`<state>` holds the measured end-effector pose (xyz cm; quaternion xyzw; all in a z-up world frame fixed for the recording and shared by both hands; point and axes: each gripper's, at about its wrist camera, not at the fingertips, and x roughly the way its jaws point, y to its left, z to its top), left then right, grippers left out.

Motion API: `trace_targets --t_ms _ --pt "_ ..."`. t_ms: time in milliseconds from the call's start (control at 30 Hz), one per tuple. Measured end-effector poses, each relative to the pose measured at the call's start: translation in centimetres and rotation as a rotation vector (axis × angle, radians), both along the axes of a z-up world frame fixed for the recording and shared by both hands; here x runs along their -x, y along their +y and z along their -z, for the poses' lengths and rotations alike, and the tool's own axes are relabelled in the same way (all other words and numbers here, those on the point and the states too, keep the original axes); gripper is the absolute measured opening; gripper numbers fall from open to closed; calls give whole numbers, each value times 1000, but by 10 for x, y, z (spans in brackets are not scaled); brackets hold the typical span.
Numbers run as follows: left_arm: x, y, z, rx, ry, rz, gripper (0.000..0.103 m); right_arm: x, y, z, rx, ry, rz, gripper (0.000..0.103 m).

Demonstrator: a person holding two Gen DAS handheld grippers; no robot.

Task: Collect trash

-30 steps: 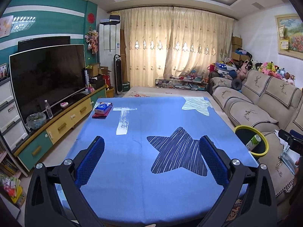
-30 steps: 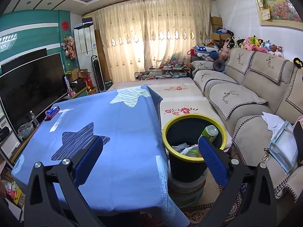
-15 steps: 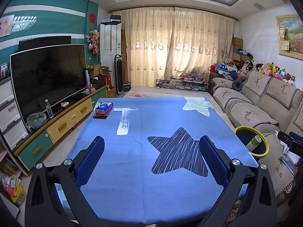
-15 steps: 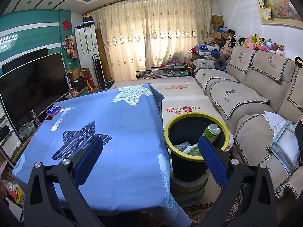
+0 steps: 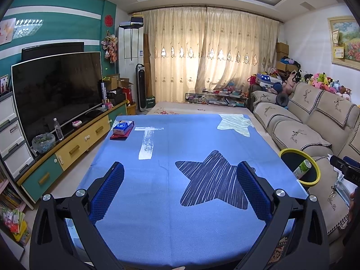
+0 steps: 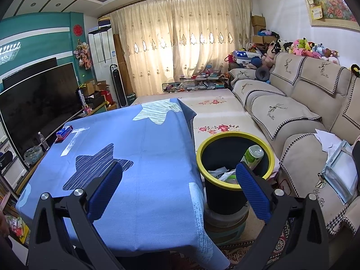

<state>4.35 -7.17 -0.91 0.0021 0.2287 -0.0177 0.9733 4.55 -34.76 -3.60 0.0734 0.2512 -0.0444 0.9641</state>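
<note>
A: Over the blue counter (image 5: 171,202), hardly any change. Left gripper (image 5: 180,187) spread wide, empty.

B: Right gripper (image 6: 178,187) likewise wide, empty; crept slightly nearer the bin (image 6: 202,157), just right of the counter. Bottle (image 6: 252,156) already inside, with scraps.

A: Far left, only a small box (image 5: 122,127). Probably nearly finished.

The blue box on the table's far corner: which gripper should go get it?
Probably left. The left gripper hangs open over the table, facing the blue box. The right gripper, also open, sits by the trash bin.
</note>
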Motion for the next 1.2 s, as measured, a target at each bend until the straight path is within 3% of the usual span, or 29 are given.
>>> trace_targets --t_ms 1200 --pt "-4 -4 7 -12 11 7 98 1 5 4 -5 5 -2 96"
